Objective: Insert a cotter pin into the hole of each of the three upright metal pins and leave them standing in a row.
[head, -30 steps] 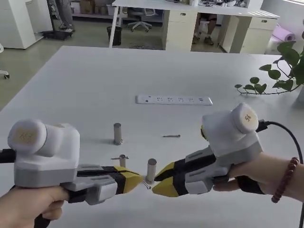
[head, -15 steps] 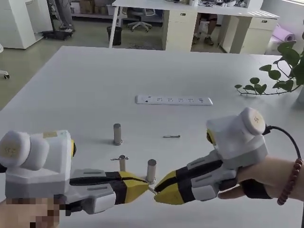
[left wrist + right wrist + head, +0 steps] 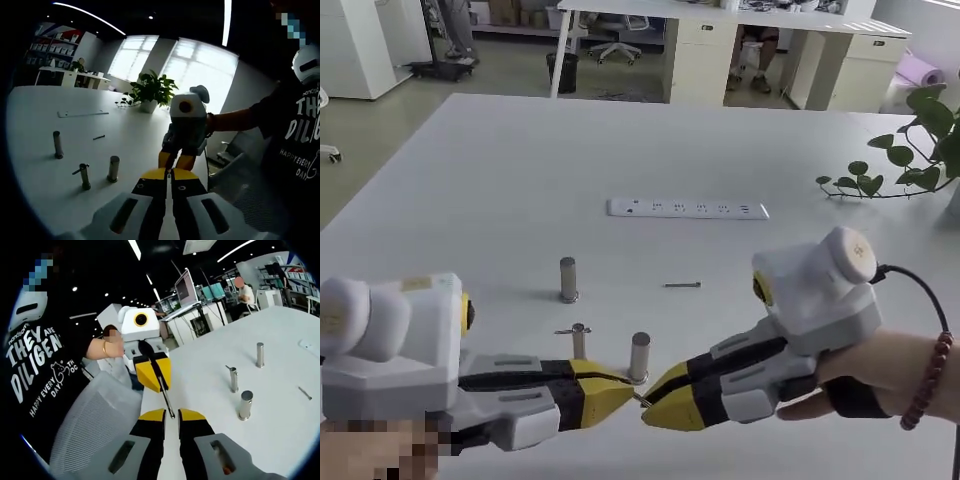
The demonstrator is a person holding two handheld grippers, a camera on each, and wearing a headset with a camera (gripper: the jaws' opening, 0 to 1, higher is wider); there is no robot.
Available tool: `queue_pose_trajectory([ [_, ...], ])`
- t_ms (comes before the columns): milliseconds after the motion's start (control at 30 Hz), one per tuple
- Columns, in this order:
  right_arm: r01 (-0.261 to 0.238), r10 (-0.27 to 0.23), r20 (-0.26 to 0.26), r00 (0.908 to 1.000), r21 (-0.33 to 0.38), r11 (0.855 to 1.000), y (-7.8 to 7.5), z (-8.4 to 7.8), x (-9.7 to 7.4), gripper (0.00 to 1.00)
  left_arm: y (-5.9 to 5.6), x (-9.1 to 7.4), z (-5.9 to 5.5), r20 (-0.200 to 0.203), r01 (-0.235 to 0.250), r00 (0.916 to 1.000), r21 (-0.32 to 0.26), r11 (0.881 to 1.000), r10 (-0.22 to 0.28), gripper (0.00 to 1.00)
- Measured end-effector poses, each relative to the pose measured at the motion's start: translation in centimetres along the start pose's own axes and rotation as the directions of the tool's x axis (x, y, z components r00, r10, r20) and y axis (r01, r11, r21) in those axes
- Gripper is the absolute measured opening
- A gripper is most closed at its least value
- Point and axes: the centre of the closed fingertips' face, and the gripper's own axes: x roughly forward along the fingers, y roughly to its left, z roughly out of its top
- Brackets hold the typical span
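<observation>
Three upright metal pins stand on the white table: a far one (image 3: 568,279), a middle one (image 3: 580,340) with a cotter pin through its top, and a near, bare one (image 3: 639,357). Just in front of the near pin, my left gripper (image 3: 623,391) and right gripper (image 3: 648,408) meet tip to tip. The left gripper (image 3: 169,173) is shut on a thin cotter pin (image 3: 167,400). The pin's free end reaches into the narrow gap of the right gripper (image 3: 171,413), whose jaws stand slightly apart. Another cotter pin (image 3: 682,285) lies loose on the table.
A white power strip (image 3: 687,209) lies across the table beyond the pins. A trailing plant (image 3: 910,150) sits at the right edge. Desks and chairs stand past the far edge. The right gripper's cable (image 3: 920,275) runs off to the right.
The right gripper has dropped a little and its jaws have narrowed around the cotter pin's end. The left gripper has slid slightly down and left. The upright pins have not moved.
</observation>
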Motion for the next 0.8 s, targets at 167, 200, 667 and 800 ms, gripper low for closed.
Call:
queue_pose_trajectory([
  [167, 0.001, -0.001, 0.018, 0.9998, -0.007, 1.000, 0.16, 0.49, 0.03, 0.00, -0.05, -0.07, 0.28, 0.009, 0.009, 0.9999, 0.002, 1.000, -0.009, 0.00],
  [200, -0.001, 0.001, 0.017, 0.9999, -0.005, 1.000, 0.20, 0.52, 0.02, 0.00, -0.07, -0.10, 0.32, 0.011, 0.010, 0.9999, 0.001, 1.000, -0.010, 0.00],
  [667, -0.021, 0.018, -0.035, 0.9992, -0.081, 0.997, 0.90, -0.01, 0.17, 0.00, -0.20, -0.13, -0.40, -0.025, 0.039, 0.9989, -0.021, 0.999, -0.039, 0.01],
  [800, -0.023, 0.017, -0.063, 0.9979, -0.096, 0.995, 0.85, -0.26, 0.20, 0.00, -0.01, 0.07, -0.61, -0.040, 0.021, 0.9990, -0.003, 1.000, -0.021, 0.02],
])
